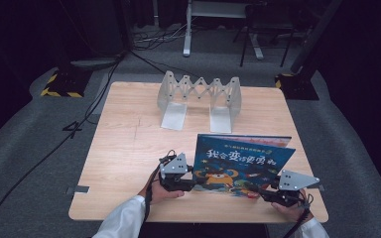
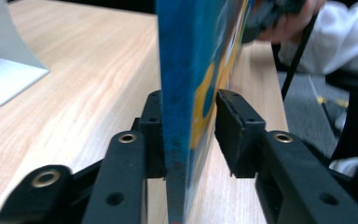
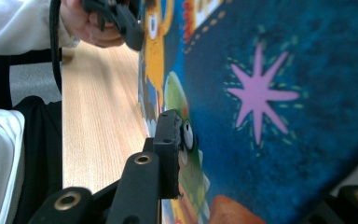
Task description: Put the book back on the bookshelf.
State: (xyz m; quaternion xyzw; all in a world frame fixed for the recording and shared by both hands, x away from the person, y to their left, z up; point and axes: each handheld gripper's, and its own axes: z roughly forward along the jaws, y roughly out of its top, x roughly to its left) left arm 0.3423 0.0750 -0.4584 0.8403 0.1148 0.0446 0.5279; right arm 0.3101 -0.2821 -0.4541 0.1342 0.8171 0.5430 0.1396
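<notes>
Surface: pale wooden surface [image 1: 124, 148] on a grey floor, dark room around it.
Book: blue picture book [image 1: 238, 163] stands upright near the front edge, cover toward the person.
Rack: grey folding rack [image 1: 201, 99] stands well behind the book.
Left claw [image 1: 191, 184]: at the book's left lower edge; one jaw touches it, the other stands just off the cover.
Right claw [image 1: 258, 193]: pinching the book's right lower corner.

Book [image 3: 270, 116] hides far jaw of right gripper [image 3: 242, 186]; book top cut off in left gripper view.
</notes>
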